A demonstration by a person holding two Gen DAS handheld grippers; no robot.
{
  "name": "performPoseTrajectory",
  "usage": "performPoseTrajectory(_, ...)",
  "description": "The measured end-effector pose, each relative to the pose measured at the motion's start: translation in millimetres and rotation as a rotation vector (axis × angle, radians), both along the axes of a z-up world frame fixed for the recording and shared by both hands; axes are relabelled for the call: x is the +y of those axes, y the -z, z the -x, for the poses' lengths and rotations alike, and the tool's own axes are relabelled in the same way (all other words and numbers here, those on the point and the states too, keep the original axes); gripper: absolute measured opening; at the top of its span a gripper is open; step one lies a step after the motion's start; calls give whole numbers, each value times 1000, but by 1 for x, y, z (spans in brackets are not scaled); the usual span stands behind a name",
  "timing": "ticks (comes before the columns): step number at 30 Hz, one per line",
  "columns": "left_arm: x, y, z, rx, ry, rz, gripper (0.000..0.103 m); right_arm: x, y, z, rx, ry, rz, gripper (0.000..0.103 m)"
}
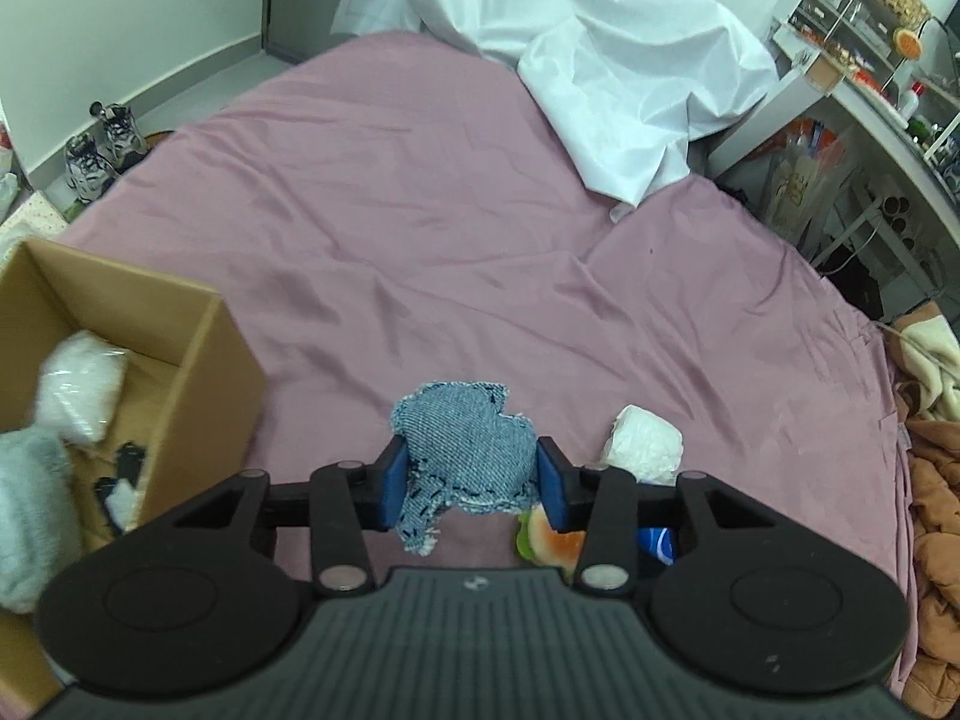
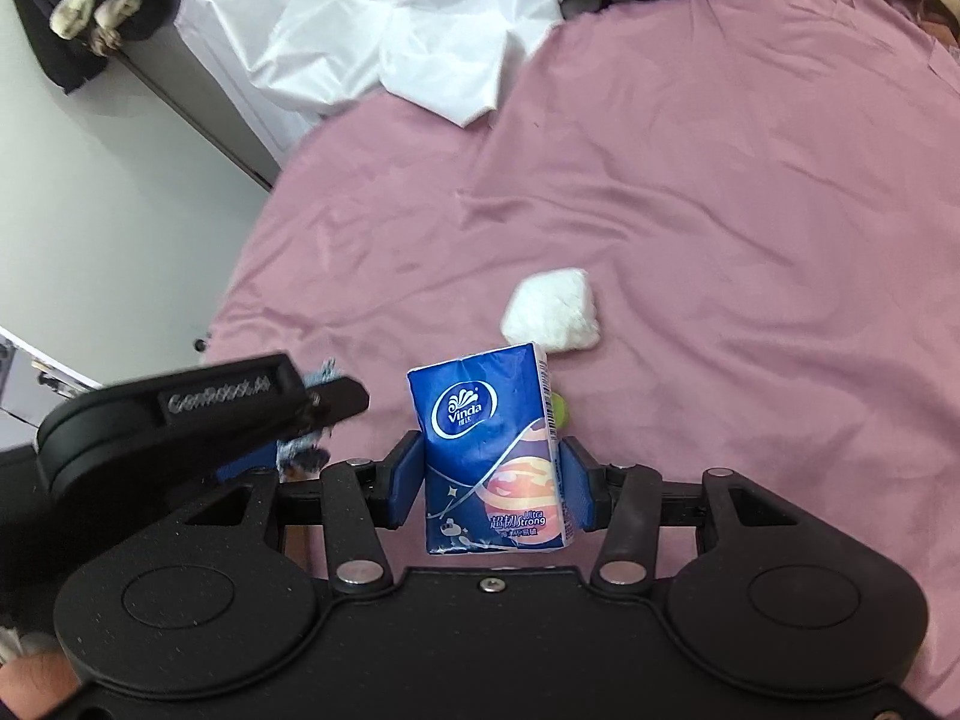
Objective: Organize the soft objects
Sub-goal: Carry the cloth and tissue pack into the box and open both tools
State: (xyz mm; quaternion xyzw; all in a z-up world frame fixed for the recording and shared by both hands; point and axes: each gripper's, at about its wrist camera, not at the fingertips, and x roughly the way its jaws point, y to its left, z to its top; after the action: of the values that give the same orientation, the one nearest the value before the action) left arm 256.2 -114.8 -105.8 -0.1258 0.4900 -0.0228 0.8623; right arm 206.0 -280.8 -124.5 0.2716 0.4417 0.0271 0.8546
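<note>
in the left wrist view the left hand-held gripper (image 1: 474,483) sits at lower centre of the frame, its blue pads (image 1: 393,483) pinching a frayed denim scrap (image 1: 465,459) from both sides; the cloth bulges above the pads and a ragged tail hangs below them. just right of the scrap, on the pink bed sheet (image 1: 420,210), lies a white wrapped bundle (image 1: 645,444). under the right pad a piece of watermelon-coloured plush (image 1: 555,540) peeks out, touching the gripper's linkage in the picture, with a bit of blue packet (image 1: 660,543) beside it. at left of the frame stands an open cardboard box (image 1: 210,372) holding a white bagged bundle (image 1: 81,384) and a grey fluffy item (image 1: 30,510). a crumpled white sheet (image 1: 600,60) covers the upper right of the bed, and a pair of sneakers (image 1: 102,147) stands on the floor at upper left.

in the right wrist view the right hand-held gripper (image 2: 492,489) at lower centre is pressed against a blue vinda tissue pack (image 2: 489,450), which stands upright between the pads. the same white wrapped bundle (image 2: 552,309) lies on the pink bed sheet (image 2: 720,180) just above the pack, and a small green bit (image 2: 561,405) shows at the pack's right edge. the left hand-held gripper (image 2: 300,420) enters from the lower left, blurred, with denim (image 2: 297,450) showing at its pads.
</note>
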Motion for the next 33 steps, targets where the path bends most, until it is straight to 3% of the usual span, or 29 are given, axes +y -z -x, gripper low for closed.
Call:
performPoseTrajectory(15, 39, -64, 40, -113, -63, -9, 43, 12, -39, 13, -165, -76, -64, 47)
performPoseTrajectory(33, 87, -88, 65, -144, -150, -18, 43, 34, -62, 24, -246, -162, -84, 47)
